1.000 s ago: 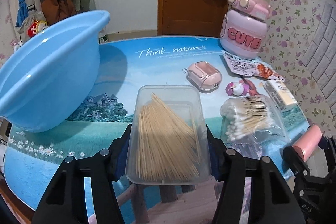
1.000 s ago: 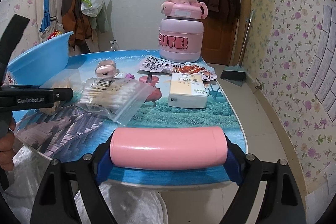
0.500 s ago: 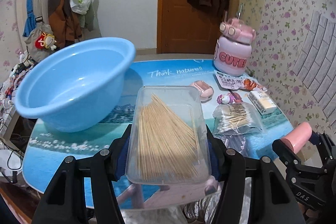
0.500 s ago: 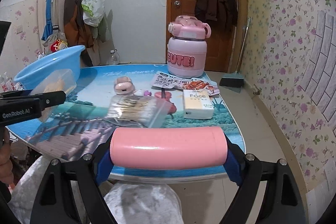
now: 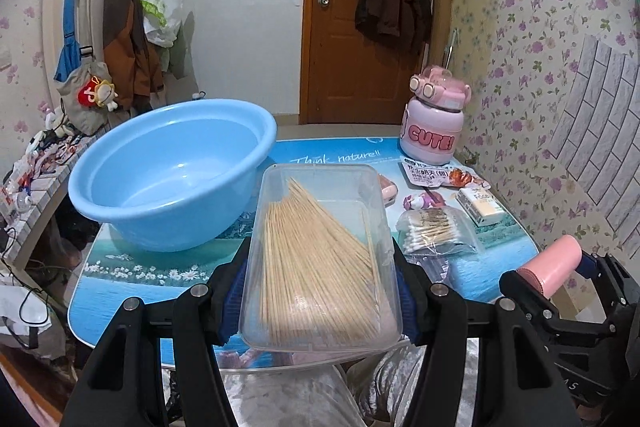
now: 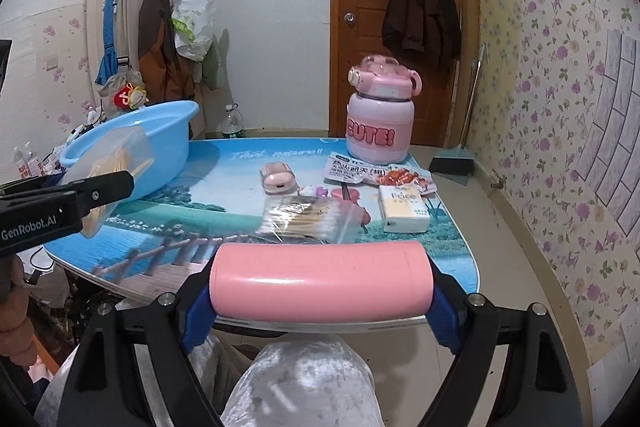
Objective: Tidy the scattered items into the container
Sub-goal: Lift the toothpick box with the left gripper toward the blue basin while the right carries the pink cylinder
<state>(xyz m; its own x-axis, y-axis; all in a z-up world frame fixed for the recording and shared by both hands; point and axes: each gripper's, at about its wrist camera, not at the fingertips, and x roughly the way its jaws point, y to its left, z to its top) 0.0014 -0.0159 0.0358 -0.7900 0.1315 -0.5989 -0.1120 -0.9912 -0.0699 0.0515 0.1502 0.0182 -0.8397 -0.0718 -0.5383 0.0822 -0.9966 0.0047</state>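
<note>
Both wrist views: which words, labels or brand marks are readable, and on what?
"CUTE!": pink lidded jug.
"Think nature!!": blue printed tablecloth.
"Face": small cream tissue pack.
"GenRobot.AI": black arm of the left claw.
Snack packet: characters too small to read.
Right claw's lower lettering in the left view: partly hidden, unreadable.

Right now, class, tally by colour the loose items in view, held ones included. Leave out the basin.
Pink: 3 - tube, earbud case, CUTE bottle
Clear packs: 2 - stick box, swab bag
White/cream: 2 - tissue pack, snack packet
Total: 7
</note>
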